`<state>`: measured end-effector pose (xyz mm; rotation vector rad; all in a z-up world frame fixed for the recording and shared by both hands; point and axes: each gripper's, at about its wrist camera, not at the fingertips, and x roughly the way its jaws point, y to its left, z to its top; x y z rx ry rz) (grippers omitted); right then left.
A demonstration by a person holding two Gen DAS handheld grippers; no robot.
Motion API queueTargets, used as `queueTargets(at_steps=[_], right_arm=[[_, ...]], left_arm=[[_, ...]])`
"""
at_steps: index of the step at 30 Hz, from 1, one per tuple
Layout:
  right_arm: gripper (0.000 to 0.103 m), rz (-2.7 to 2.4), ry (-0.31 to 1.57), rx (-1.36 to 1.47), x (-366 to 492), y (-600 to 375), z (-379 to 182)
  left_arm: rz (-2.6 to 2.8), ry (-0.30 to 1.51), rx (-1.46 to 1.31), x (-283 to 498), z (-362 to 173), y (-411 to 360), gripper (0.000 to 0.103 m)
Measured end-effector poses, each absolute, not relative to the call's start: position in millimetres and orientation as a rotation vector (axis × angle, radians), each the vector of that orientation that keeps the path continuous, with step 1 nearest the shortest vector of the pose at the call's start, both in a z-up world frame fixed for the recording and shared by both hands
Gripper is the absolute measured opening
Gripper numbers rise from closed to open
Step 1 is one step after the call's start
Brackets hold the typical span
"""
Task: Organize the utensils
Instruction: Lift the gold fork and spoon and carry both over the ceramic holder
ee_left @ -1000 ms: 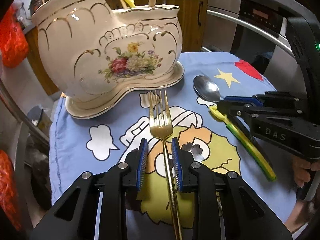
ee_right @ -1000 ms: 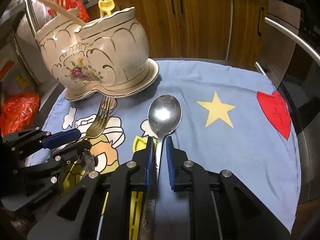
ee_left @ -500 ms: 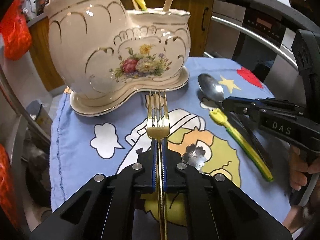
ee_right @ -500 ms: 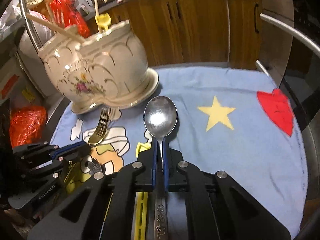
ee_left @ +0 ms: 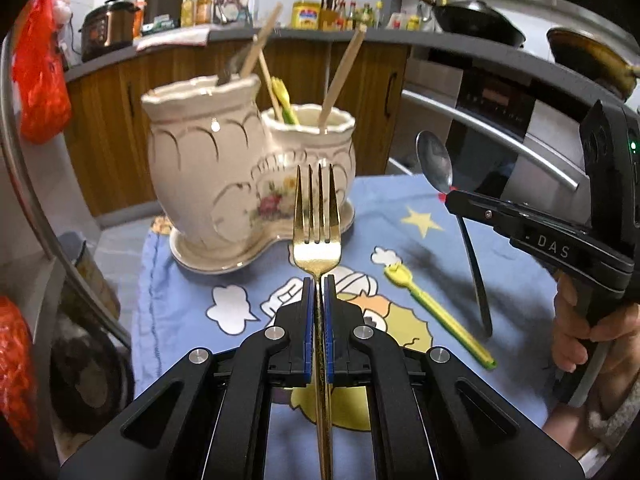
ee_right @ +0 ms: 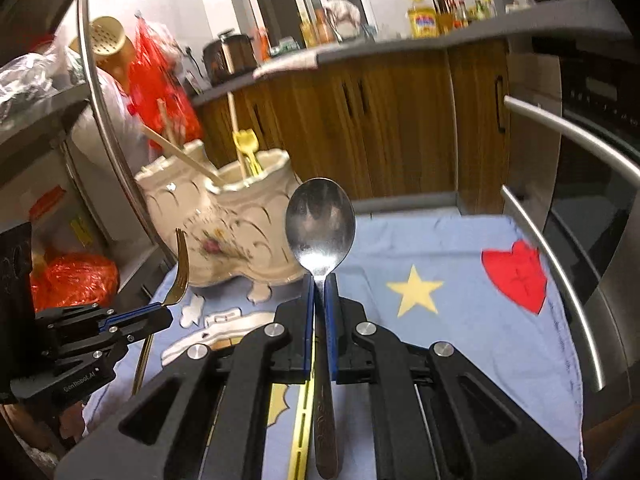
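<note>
My left gripper (ee_left: 317,284) is shut on a gold fork (ee_left: 316,216) and holds it lifted, tines toward the cream ceramic utensil holder (ee_left: 224,184). My right gripper (ee_right: 319,286) is shut on a silver spoon (ee_right: 320,220), also lifted above the cloth. The holder (ee_right: 224,232) has two compartments with chopsticks and a yellow utensil standing in them. The right gripper (ee_left: 450,196) and its spoon (ee_left: 434,164) show at the right of the left wrist view. The left gripper (ee_right: 164,314) with the fork (ee_right: 181,272) shows at the left of the right wrist view.
A yellow-green small fork (ee_left: 436,312) lies on the blue cartoon cloth (ee_left: 500,304) to the right of centre. Wooden cabinets (ee_right: 400,128) and an oven with a steel handle (ee_right: 568,136) stand behind. Red bags (ee_left: 38,80) hang at the left.
Both grippers closed on their utensils, the left on the fork and the right on the spoon, and lifted them off the cloth. The holder now looks farther and lower in view.
</note>
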<state>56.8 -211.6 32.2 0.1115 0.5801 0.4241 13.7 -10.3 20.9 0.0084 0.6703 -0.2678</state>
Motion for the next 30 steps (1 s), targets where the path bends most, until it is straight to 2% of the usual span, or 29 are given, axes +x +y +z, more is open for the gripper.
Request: queueTargets(at_steps=[9,20,30], right_arm=[[0.006,0.453,0.422,0.068,30.1,-206.0,54.7],[0.006,0.491,0.375,0.132,26.2,-206.9,73.9],[0.006,0.497,0.315,0.148,64.3,-196.7,116.3]], left_arm=[[-0.258,0.572,-0.024,-0.6,41.6,2.1,0.005],[-0.286,0.445,-0.113,-15.9,81.9,24.3,0.005],[-0.275,0.312,-0.129,2.6,161.3,51.5,0.005]])
